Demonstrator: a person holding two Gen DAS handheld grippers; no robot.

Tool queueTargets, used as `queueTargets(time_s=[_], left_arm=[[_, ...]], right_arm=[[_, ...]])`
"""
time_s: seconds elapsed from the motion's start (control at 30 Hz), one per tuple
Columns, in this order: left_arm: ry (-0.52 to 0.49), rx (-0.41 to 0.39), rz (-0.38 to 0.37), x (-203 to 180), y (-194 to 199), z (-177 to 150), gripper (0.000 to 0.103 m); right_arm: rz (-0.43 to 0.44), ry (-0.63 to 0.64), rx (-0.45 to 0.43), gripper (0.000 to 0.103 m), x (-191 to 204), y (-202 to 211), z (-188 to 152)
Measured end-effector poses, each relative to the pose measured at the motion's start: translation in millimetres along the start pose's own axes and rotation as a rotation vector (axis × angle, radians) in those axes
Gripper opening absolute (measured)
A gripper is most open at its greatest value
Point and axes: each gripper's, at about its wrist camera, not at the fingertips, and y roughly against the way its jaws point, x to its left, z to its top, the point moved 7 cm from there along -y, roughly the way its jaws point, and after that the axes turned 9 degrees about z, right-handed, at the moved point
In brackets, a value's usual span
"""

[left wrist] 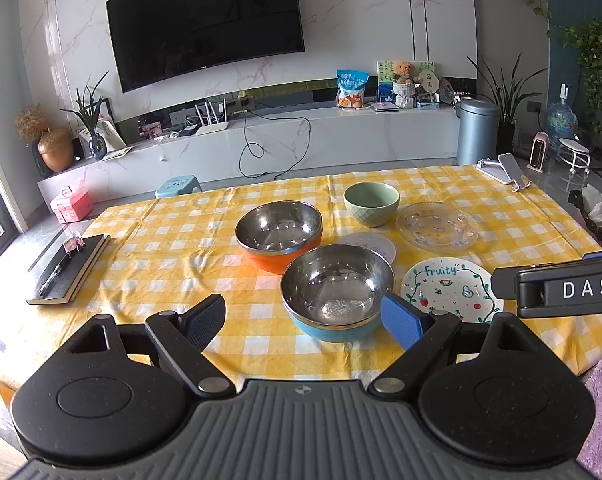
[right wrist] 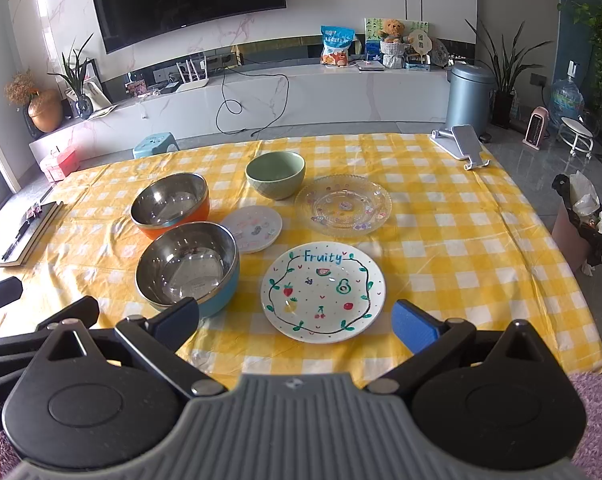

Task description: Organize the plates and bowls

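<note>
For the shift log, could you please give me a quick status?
Both grippers open, empty. Bowls and plates unstacked on tablecloth. Nothing in the way.

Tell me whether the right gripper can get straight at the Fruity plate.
Probably yes: the right gripper is open, the Fruity plate lies just ahead between its fingers, and nothing sits between; the blue bowl stands off to the left.

A home living room: a large curved television [left wrist: 205,20] hangs on a marble-veined wall above a long low media console [left wrist: 261,140] carrying a router [left wrist: 212,118], a snack bag [left wrist: 352,89] and a teddy bear [left wrist: 404,72]. Potted plants [right wrist: 505,68], a water jug [right wrist: 565,98] and a pedal bin [right wrist: 469,96] line the floor beyond a table under a yellow checked cloth [right wrist: 461,216].
</note>
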Motion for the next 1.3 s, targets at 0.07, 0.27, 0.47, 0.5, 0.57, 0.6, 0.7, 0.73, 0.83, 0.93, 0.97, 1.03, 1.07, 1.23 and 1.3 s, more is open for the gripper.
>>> queueTargets(time_s=[0.07,0.27,0.47,0.5,0.57,0.6,0.7,0.73,0.83,0.93,0.97,1.03,1.07,1.23,1.3], left_arm=[[0.000,0.000,0.000,0,0,0,0.103],[-0.001,0.001,-0.004,-2,0,-3,0.103],[0.051,-0.001,-0.031,3,-5,-10,0.101],[0.074,-0.002,-0.041,5,-6,-10,0.100],[0.122,0.000,-0.067,10,-9,-10,0.090],[0.143,0.001,-0.079,12,-10,-9,0.089],[0.216,0.002,-0.113,17,-15,-11,0.088],[0.233,0.002,-0.124,18,-17,-11,0.088],[0.298,0.002,-0.169,24,-24,-14,0.086],[0.350,0.017,-0.190,28,-36,-17,0.076],[0.366,0.027,-0.195,29,-40,-19,0.073],[0.398,0.052,-0.205,33,-51,-22,0.064],[0.409,0.065,-0.207,34,-56,-24,0.059],[0.425,0.122,-0.200,35,-81,-28,0.038],[0.425,0.145,-0.206,33,-91,-27,0.033]], right_arm=[[0.000,0.000,0.000,0.101,0,0,0],[0.001,-0.002,-0.006,0.101,0,0,1],[0.000,-0.050,-0.159,0.101,-8,10,3],[0.003,-0.061,-0.200,0.101,-9,13,3],[0.019,-0.072,-0.290,0.101,-11,17,4],[0.025,-0.069,-0.312,0.101,-11,17,4],[0.045,-0.033,-0.339,0.101,-7,13,4],[0.055,-0.029,-0.339,0.101,-5,10,4],[0.097,-0.050,-0.316,0.100,-3,-2,4],[0.109,-0.044,-0.265,0.100,2,-20,3],[0.107,-0.036,-0.248,0.099,4,-27,2],[0.109,-0.024,-0.214,0.089,9,-41,0],[0.114,-0.018,-0.192,0.082,12,-49,-1],[0.139,-0.009,-0.107,0.061,23,-83,-6],[0.148,-0.008,-0.082,0.055,27,-95,-5]])
